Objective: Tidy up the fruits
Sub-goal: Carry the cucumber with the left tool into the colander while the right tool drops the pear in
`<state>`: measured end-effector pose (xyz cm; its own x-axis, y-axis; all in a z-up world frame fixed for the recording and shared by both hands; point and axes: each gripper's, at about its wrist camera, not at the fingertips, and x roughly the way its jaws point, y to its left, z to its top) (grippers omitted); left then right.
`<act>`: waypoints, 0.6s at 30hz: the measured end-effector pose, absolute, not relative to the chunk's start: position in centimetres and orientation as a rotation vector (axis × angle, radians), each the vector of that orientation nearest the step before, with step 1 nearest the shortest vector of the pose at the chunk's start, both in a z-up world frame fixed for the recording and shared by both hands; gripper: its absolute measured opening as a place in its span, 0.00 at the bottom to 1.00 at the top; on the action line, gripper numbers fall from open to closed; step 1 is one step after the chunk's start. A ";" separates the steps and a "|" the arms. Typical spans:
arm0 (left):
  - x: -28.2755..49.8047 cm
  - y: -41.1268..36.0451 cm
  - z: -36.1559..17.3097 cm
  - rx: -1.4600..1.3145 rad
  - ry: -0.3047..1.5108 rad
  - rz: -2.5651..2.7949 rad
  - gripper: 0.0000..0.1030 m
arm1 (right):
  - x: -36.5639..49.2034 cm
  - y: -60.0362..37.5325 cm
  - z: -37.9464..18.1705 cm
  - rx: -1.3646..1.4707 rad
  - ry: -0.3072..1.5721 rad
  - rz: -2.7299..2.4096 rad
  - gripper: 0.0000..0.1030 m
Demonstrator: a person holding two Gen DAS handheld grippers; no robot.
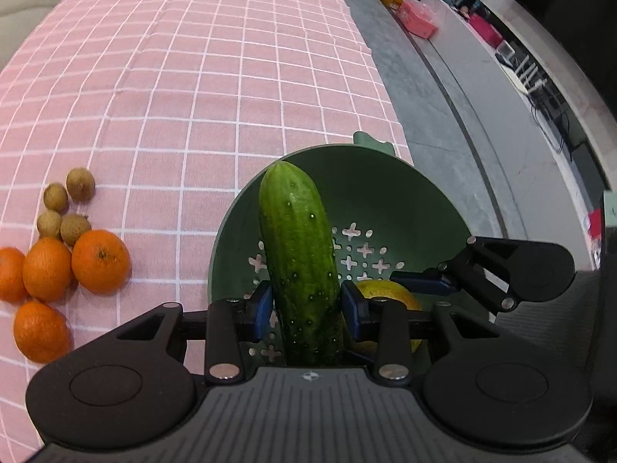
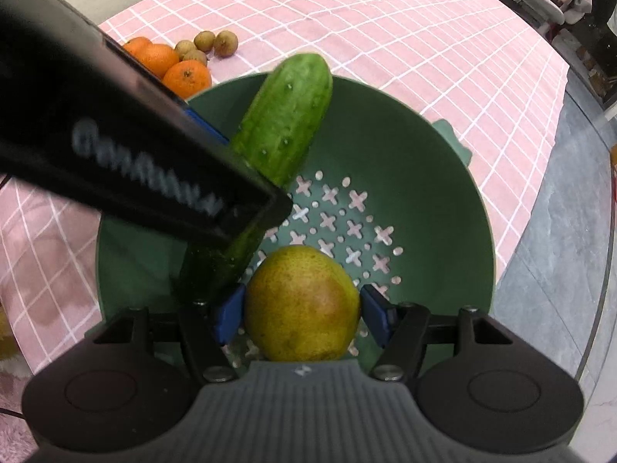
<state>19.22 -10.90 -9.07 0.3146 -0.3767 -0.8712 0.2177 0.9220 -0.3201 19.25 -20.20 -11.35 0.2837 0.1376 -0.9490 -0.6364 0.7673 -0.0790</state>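
Note:
My left gripper (image 1: 304,306) is shut on a green cucumber (image 1: 297,258) and holds it over a green perforated colander (image 1: 416,200). The cucumber (image 2: 285,115) points away from me. My right gripper (image 2: 302,314) is shut on a yellow-green pear (image 2: 302,305) inside the colander (image 2: 424,162), low over its perforated bottom. The pear (image 1: 397,293) shows partly behind the left fingers, with the right gripper's blue fingertips (image 1: 424,283) beside it. The left gripper body (image 2: 127,154) crosses the right wrist view.
Several oranges (image 1: 100,262) and several small brown longans (image 1: 79,185) lie on the pink checked tablecloth (image 1: 212,77) left of the colander. They also show in the right wrist view (image 2: 185,77). The table edge and grey floor (image 1: 443,135) are to the right.

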 end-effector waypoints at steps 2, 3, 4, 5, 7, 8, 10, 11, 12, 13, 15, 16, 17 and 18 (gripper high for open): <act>19.2 -11.0 -9.1 -0.147 1.187 -0.392 0.42 | 19.4 -20.1 -11.4 -0.502 1.178 0.544 0.60; 19.1 -11.0 -9.1 -0.146 1.187 -0.395 0.42 | 19.4 -20.4 -11.4 -0.504 1.180 0.543 0.60; 19.1 -10.9 -9.1 -0.144 1.186 -0.396 0.42 | 19.4 -20.4 -11.4 -0.506 1.185 0.540 0.59; 19.0 -10.9 -9.1 -0.138 1.183 -0.394 0.43 | 19.4 -20.4 -11.4 -0.507 1.188 0.538 0.60; 18.8 -10.9 -8.9 -0.124 1.178 -0.399 0.43 | 19.2 -20.4 -11.0 -0.512 1.168 0.531 0.62; 18.8 -10.9 -8.9 -0.117 1.178 -0.396 0.46 | 19.1 -20.4 -10.7 -0.514 1.157 0.529 0.69; 18.8 -10.7 -8.7 -0.125 1.170 -0.398 0.51 | 19.0 -20.4 -9.8 -0.515 1.137 0.517 0.76; 18.6 -10.5 -8.5 -0.139 1.164 -0.402 0.55 | 18.9 -20.3 -9.4 -0.519 1.128 0.511 0.76; 18.5 -10.2 -8.2 -0.149 1.156 -0.406 0.59 | 18.8 -20.3 -9.0 -0.527 1.121 0.507 0.76; 18.4 -10.1 -7.8 -0.152 1.147 -0.410 0.60 | 18.6 -20.2 -8.6 -0.541 1.112 0.496 0.76; 18.0 -9.8 -6.8 -0.147 1.126 -0.417 0.62 | 18.3 -19.9 -7.9 -0.575 1.084 0.457 0.77; 17.7 -9.5 -6.2 -0.146 1.113 -0.420 0.62 | 18.0 -19.8 -7.5 -0.586 1.067 0.437 0.77; 17.6 -9.3 -5.8 -0.148 1.102 -0.422 0.63 | 17.9 -19.7 -7.1 -0.589 1.054 0.421 0.77; 17.3 -8.8 -5.1 -0.153 1.085 -0.424 0.63 | 17.7 -19.6 -6.7 -0.587 1.038 0.397 0.78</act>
<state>17.30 -8.85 -5.13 0.3960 -0.4069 -0.8232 0.2592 0.9095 -0.3249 17.67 -19.58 -6.66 0.4592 0.0339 -0.8877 -0.5669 0.7805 -0.2635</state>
